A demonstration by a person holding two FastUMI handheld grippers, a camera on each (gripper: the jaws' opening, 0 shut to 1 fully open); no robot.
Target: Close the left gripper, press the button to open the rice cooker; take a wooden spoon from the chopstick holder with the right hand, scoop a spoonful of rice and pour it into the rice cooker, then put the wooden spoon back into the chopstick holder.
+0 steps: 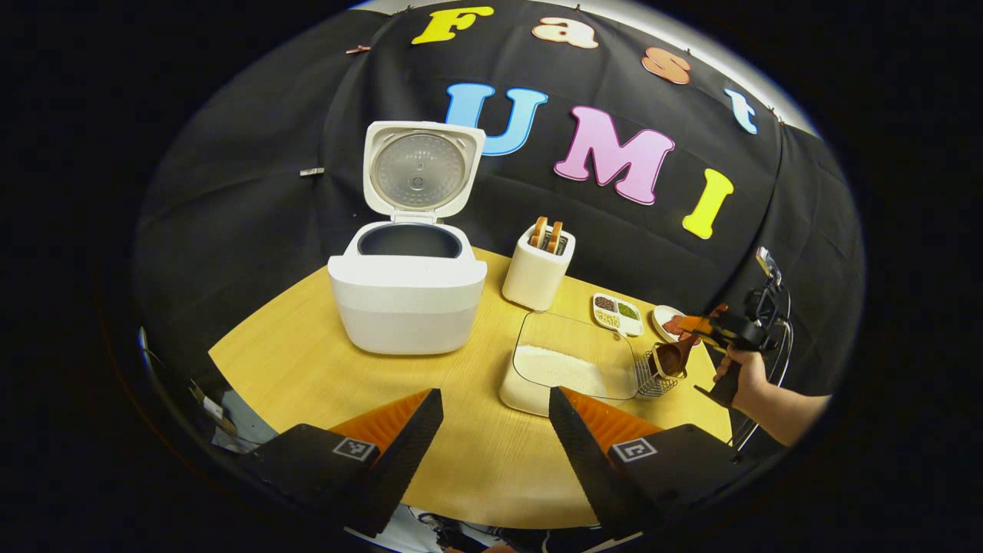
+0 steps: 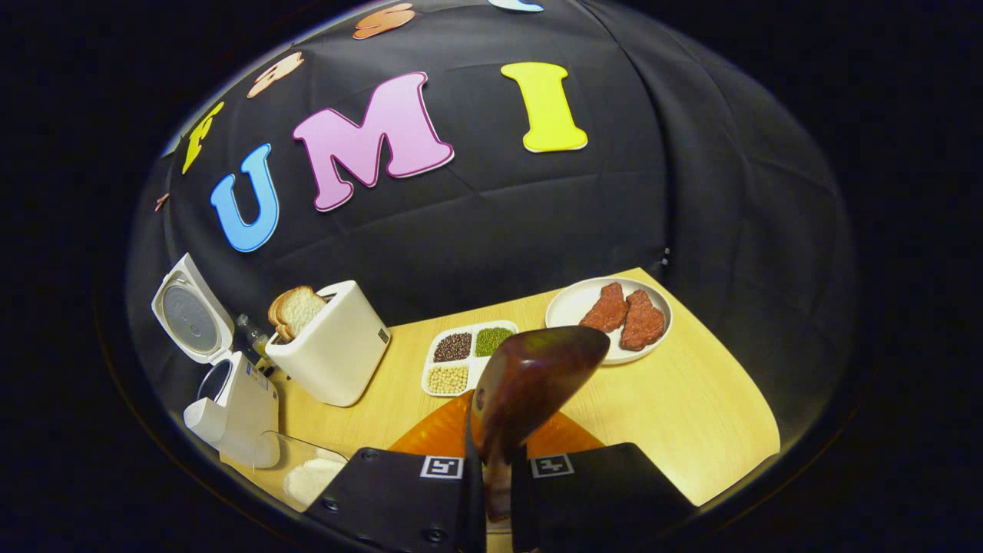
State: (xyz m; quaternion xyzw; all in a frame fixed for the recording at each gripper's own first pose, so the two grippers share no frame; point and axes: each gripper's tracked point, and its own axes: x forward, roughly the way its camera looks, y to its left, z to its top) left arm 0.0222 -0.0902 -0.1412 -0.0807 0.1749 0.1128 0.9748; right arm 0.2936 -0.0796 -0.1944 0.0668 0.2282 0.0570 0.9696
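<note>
Your rice cooker is open, your right gripper clamps the wooden spoon, left gripper fingers apart; scooping, pouring and returning remain.

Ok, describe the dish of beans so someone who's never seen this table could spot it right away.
Start at the white rice cooker with its lid up, then pass the toaster. Just beyond lies the small white divided dish, beside the round plate of red patties. It alone has compartments: dark, green and pale beans.

Even, bright overhead light, soft shadows on the table, sharp focus, strong fisheye bending at edges.
</note>
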